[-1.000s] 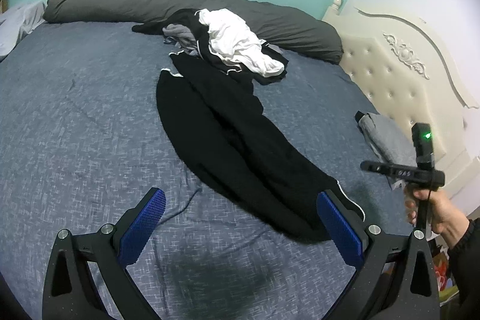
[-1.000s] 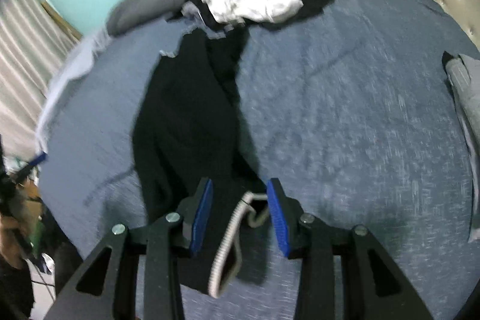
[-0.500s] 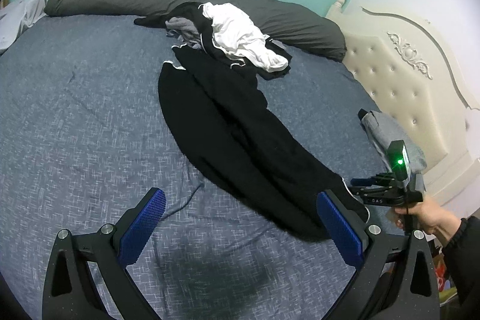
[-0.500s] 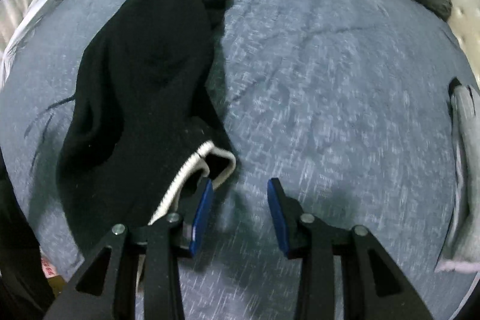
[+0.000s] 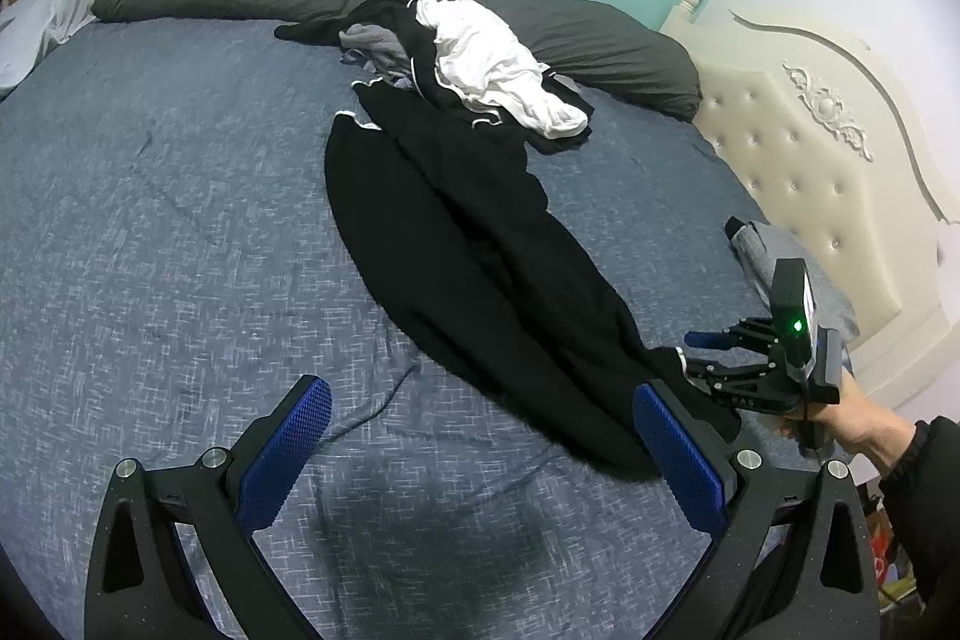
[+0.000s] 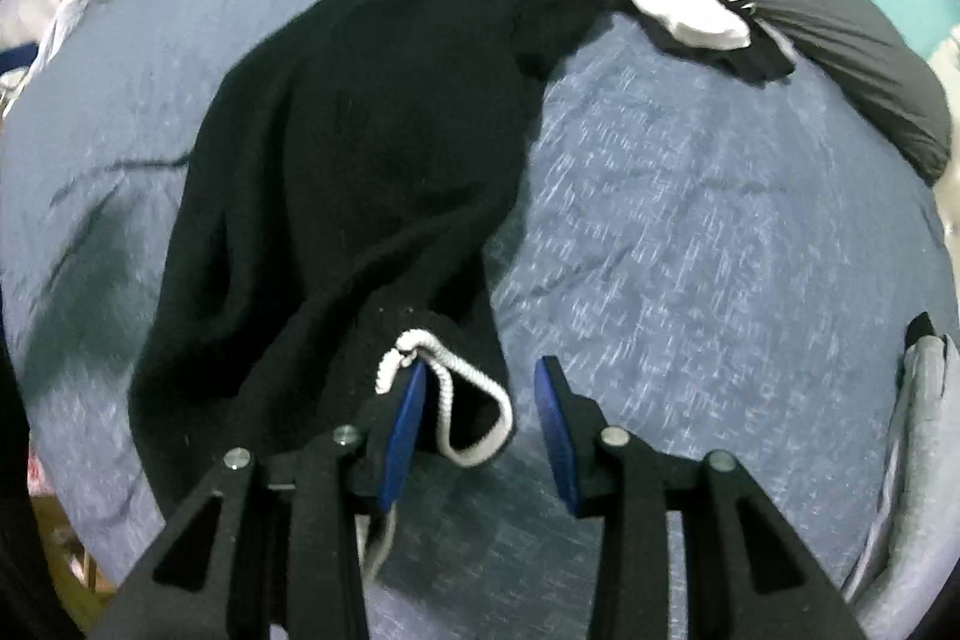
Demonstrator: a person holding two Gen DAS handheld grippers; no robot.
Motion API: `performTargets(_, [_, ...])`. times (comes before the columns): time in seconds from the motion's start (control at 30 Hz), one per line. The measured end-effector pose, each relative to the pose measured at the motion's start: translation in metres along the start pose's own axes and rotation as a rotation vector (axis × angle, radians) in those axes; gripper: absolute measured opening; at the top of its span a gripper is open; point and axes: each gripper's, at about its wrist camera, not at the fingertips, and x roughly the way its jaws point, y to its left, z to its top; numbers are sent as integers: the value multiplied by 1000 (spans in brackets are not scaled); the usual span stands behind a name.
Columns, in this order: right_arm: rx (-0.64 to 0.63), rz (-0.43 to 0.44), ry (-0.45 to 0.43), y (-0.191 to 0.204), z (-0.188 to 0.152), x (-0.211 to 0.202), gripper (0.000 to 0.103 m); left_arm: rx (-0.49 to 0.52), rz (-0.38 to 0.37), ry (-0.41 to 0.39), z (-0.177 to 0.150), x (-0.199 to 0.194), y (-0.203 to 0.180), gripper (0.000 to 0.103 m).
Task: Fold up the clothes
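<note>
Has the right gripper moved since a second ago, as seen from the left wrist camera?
Yes. The right gripper has come down and in against the cream headboard, from upright beside it to low at the near end of the black trousers.

The left wrist view looks from the bed's [image 5: 150, 220] near edge, slanting down over it toward the far wall. The right wrist view hangs close above the bed, aimed steeply down. Both show the black garment [image 5: 480, 250] and the white one [image 5: 486, 52]; the left view also shows the right tongs [image 5: 708, 358].
</note>
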Motion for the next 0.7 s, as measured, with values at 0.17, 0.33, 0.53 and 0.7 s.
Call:
performTargets(0.17, [-10, 50, 17, -4, -16, -3, 38, -6, 2, -3, 2, 0, 3, 103])
performTargets(0.33, [-33, 31, -23, 12, -9, 0, 38, -4, -8, -3, 3, 3, -1, 103])
performTargets(0.53, [-74, 12, -33, 32, 13, 16, 38, 9, -7, 8, -1, 4, -6, 103])
performTargets(0.7, [17, 85, -59, 23, 27, 10, 9, -4, 3, 9, -3, 1, 2, 103])
